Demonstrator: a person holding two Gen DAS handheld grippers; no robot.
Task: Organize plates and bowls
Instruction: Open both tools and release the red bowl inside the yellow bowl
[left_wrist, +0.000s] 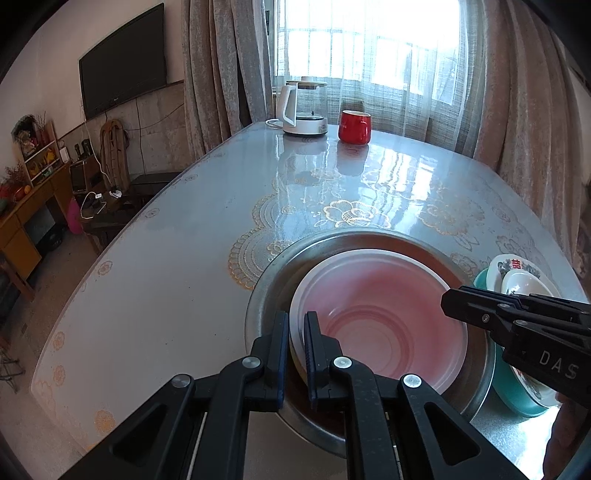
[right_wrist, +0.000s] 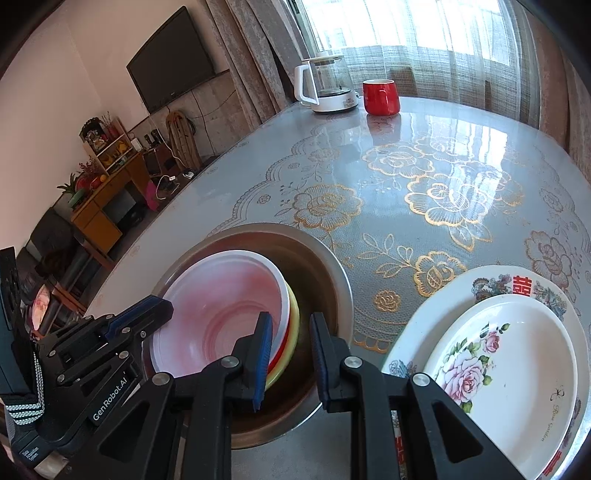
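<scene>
Two tools at metal basin (right_wrist: 332, 280), left tool (left_wrist: 296, 334) pinching pink bowl (left_wrist: 376, 317) rim, right tool (right_wrist: 291, 332) gaping empty.

The teal dish (left_wrist: 517, 391) lies mostly hidden under plates; perhaps a bowl, cut off by the edge.

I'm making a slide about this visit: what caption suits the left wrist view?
Left gripper pinching the rim of a pink plastic bowl nested in a steel basin.
</scene>
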